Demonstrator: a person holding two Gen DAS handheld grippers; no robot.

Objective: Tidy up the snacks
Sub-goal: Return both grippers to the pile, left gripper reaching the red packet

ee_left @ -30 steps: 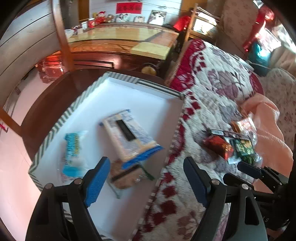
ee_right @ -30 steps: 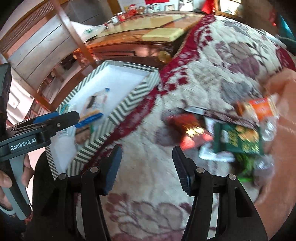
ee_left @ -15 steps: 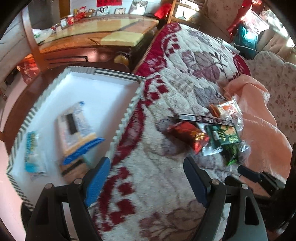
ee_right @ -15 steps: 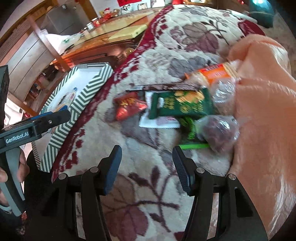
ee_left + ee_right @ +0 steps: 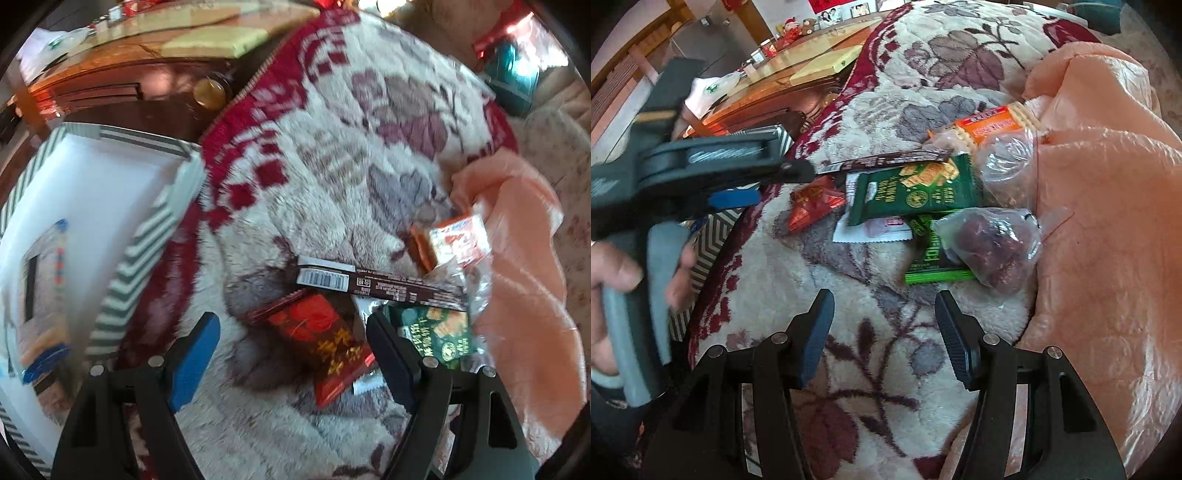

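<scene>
Now my left gripper [image 5: 291,350] hangs spread wide and empty over the red snack packet [image 5: 325,345], which lies on the floral blanket [image 5: 332,173] at the pile's 9 o'clock edge, under the brown bar box [image 5: 376,282]. My right gripper [image 5: 884,332], also released and empty, waits at the pile's 6 o'clock. I judge this the reach for the next snack: lower, pinch the packet, then carry it toward 9 o'clock into the striped tray [image 5: 125,266].

Barcode label on dark brown box [image 5: 380,286]; print beside it and on snack packets illegible.
</scene>
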